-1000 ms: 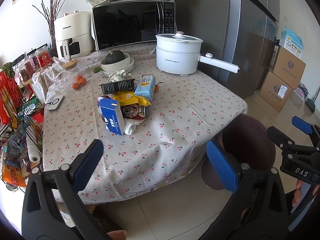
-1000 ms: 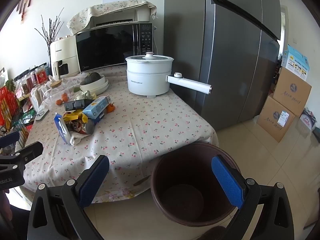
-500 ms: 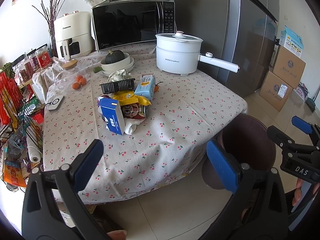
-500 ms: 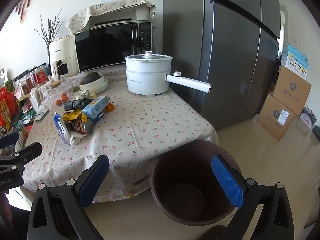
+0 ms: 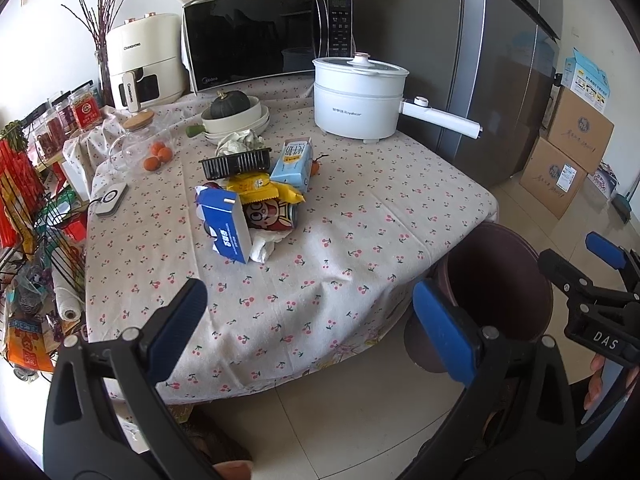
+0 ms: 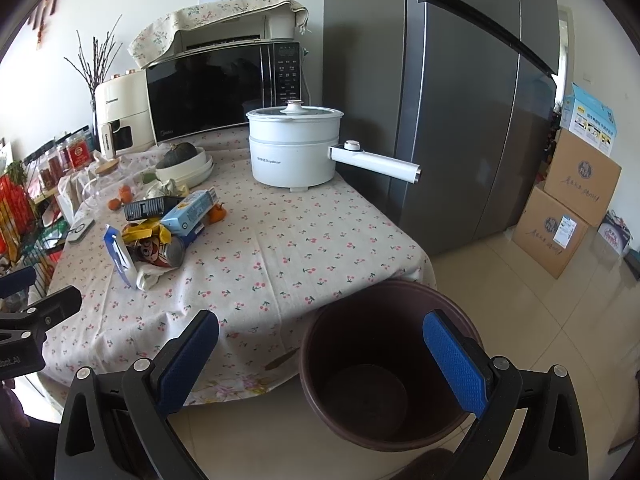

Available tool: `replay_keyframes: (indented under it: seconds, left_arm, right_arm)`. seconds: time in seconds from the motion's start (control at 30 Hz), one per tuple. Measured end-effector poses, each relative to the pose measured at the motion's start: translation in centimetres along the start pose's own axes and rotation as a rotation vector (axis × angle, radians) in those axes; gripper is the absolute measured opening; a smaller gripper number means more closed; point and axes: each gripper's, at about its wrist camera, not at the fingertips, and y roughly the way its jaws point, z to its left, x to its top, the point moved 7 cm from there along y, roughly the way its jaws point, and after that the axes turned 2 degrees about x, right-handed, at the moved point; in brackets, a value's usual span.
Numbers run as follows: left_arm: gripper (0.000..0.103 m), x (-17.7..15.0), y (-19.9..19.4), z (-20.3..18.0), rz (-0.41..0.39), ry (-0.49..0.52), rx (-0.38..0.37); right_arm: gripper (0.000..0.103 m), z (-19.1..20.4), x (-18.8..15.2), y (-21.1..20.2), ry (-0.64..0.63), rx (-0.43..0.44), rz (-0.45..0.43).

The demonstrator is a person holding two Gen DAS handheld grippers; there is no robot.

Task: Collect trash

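A heap of trash lies on the cherry-print tablecloth point(image 5: 320, 264): a blue carton point(image 5: 226, 224), a red can point(image 5: 270, 216), a yellow wrapper point(image 5: 260, 186), a light-blue milk box point(image 5: 294, 162), a black tray point(image 5: 234, 164) and crumpled tissue point(image 5: 262, 248). The heap also shows in the right wrist view point(image 6: 160, 232). A dark brown bin point(image 6: 390, 364) stands on the floor at the table's near right corner, empty. My left gripper point(image 5: 308, 316) is open, short of the table edge. My right gripper point(image 6: 320, 350) is open above the bin's near rim.
A white electric pot point(image 5: 358, 96) with a long handle, bowls with a squash point(image 5: 236, 114), a microwave point(image 5: 266, 38), an air fryer point(image 5: 140, 62) and a glass jar with oranges point(image 5: 140, 146) stand at the back. A fridge point(image 6: 460, 100) and cardboard boxes point(image 6: 568, 200) are on the right.
The right wrist view has shifted very slightly; the scene sits a touch lower and left. Both grippers stay open and nothing on the table has moved.
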Motion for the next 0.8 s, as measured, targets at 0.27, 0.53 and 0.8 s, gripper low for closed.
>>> replay_keyframes:
  seconds: [0.27, 0.53, 0.8]
  left_arm:
    - [0.102, 2.4, 2.3, 3.0, 0.136, -0.031, 0.013]
    - [0.102, 3.5, 8.7, 7.2, 0.273, -0.168, 0.050]
    - [0.094, 2.8, 15.1, 8.0, 0.338, -0.160, 0.046]
  right_arm:
    - [0.103, 1.4, 2.2, 1.9, -0.046, 0.096, 0.154]
    - [0.103, 3.3, 6.4, 7.3, -0.049, 0.168, 0.253]
    - [0.103, 2.7, 4.4, 13.2, 0.043, 0.216, 0.402]
